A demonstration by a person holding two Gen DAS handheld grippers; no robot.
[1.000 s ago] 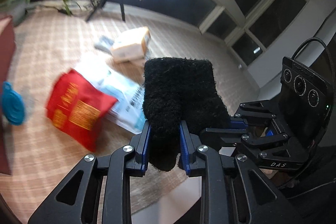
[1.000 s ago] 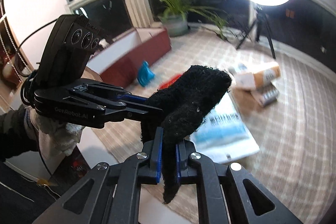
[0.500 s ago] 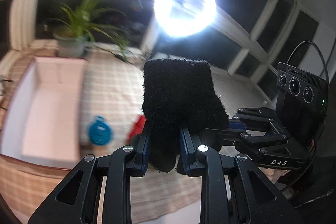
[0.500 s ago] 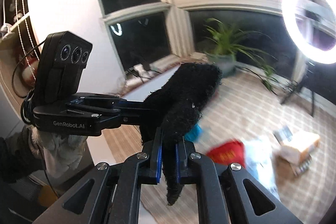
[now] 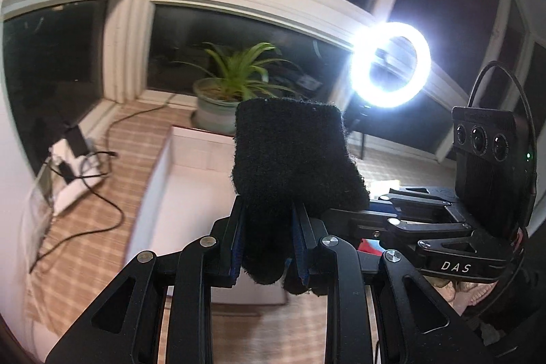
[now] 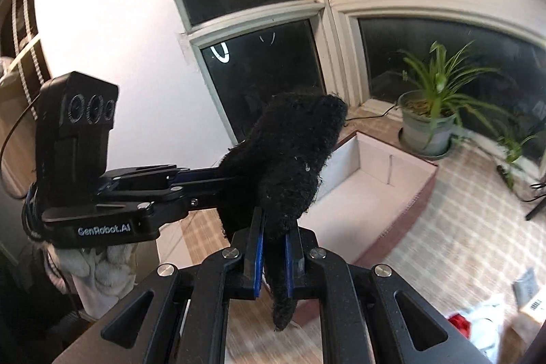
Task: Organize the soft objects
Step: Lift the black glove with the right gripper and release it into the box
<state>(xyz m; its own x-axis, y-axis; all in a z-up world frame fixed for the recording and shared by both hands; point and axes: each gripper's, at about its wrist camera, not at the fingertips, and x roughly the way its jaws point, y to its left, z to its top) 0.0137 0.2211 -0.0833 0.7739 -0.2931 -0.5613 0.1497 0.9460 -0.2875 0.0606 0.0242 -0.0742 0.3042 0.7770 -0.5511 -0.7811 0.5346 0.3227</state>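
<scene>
While both grippers meet on it, the black fuzzy glove (image 5: 290, 159) hangs in the air, near side of the open white-lined box (image 6: 361, 179). Left gripper (image 5: 268, 244) and right gripper (image 6: 273, 258) each pinch it tight between blue-edged fingers.

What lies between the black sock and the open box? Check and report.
Nothing visible. Both grippers, left and right, are shut on the black sock, held in the air. The open box lies beyond and below it, its white inside showing bare. The part behind the sock is hidden.
</scene>
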